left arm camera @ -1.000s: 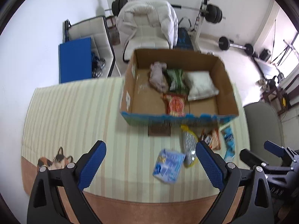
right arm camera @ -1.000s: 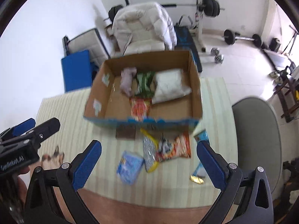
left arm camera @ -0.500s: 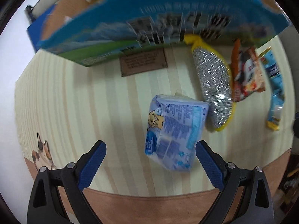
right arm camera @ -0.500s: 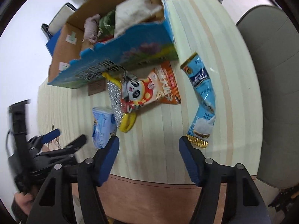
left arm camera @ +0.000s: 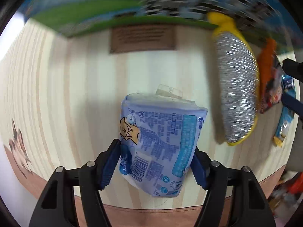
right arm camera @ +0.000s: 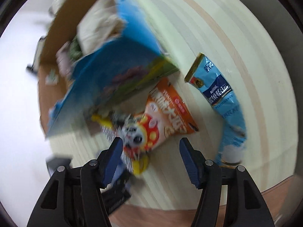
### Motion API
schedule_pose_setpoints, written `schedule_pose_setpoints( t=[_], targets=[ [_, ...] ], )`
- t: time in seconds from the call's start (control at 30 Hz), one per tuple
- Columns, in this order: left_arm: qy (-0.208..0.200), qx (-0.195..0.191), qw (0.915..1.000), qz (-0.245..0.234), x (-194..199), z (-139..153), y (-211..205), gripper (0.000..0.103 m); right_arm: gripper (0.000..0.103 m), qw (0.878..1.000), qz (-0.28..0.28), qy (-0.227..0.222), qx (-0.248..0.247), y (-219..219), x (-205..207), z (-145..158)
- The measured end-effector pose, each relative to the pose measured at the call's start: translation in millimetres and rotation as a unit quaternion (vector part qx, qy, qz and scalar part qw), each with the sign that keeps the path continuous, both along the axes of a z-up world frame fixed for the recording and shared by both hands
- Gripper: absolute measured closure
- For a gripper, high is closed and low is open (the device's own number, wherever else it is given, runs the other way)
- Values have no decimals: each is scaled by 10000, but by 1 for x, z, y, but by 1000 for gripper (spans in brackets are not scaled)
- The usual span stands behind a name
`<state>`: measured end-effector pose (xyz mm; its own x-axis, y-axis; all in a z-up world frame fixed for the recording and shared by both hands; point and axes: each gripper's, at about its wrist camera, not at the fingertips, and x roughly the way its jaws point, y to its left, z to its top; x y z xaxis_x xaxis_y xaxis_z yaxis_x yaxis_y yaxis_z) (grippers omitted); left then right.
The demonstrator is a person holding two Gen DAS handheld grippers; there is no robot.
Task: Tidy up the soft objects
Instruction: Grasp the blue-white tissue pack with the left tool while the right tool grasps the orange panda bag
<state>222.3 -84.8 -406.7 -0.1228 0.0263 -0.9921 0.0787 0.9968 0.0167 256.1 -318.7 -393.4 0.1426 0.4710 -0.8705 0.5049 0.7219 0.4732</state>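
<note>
A soft pale-blue tissue pack (left arm camera: 161, 141) lies on the striped table, and my left gripper (left arm camera: 156, 162) has its blue pads against both sides of it. A silver-and-yellow scrubber (left arm camera: 236, 102) lies to its right, also seen blurred in the right wrist view (right arm camera: 121, 141). My right gripper (right arm camera: 150, 157) is open just above the orange panda snack bag (right arm camera: 162, 121), its left pad near the bag's lower corner. A blue sachet strip (right arm camera: 219, 98) lies to the right. The cardboard box (right arm camera: 98, 71) holds several soft items.
The box's blue-green front wall (left arm camera: 117, 5) stands just beyond the tissue pack, with a brown label (left arm camera: 142, 39) on the table below it. The table's brown front edge (left arm camera: 151, 213) runs under both grippers. A grey chair (right arm camera: 269, 1) is at the right.
Both grippers dropped low toward the table. My left gripper narrowed from wide open onto the tissue pack. My right gripper narrowed and moved over the panda snack bag.
</note>
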Motion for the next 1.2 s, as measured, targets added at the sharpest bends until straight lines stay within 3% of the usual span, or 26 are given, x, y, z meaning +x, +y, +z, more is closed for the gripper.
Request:
schedule_pose_setpoints(
  t=[0.17,0.27,0.33,0.4,0.47,0.53,0.6,0.63,0.73,0.83,0.93,0.97,1.0,1.17,1.2],
  targets=[
    [84,-96,9998,169,-6,-1,18,36,41,9992,-32,6,-393,18,11,-4],
    [131,-244,9994,223,-6,0,23,36,49,9947,634,-14,-816,32,13,4],
    [165,-408,9984,346,-4,0,33,33,52,9869,1205,18,-1075,40,9,9],
    [215,-644,9963,525,-3,-1,41,28,66,9769,1738,133,-1235,47,3,12],
    [256,-834,9937,700,-2,-1,49,25,66,9652,2180,288,-1413,51,-3,13],
    [299,-955,9917,803,-1,-2,55,23,64,9696,2050,260,-1309,47,-7,17],
    [332,-1025,9905,849,0,-3,59,22,37,9828,1508,100,-1058,34,-7,22],
    [346,-1039,9902,862,0,-4,61,22,31,9868,1283,8,-991,27,-11,23],
    [362,-990,9914,776,1,-5,59,22,27,9911,936,-119,-940,17,-6,22],
    [358,-818,9942,605,23,-8,45,22,27,9774,1428,66,-1555,25,5,7],
    [320,-489,9977,357,21,-9,31,22,27,9624,1877,340,-1936,40,13,-15],
    [287,-353,9985,293,20,-9,26,24,35,9605,1925,386,-1973,46,14,-20],
    [235,-156,9994,203,19,-9,21,32,50,9590,1969,430,-1995,48,13,-25],
    [-14,59,10000,56,12,0,8,60,59,9565,2075,369,-2016,62,0,-24],
    [-32,91,10000,24,11,1,6,62,60,9561,2106,340,-2008,65,-4,-23]
  ],
)
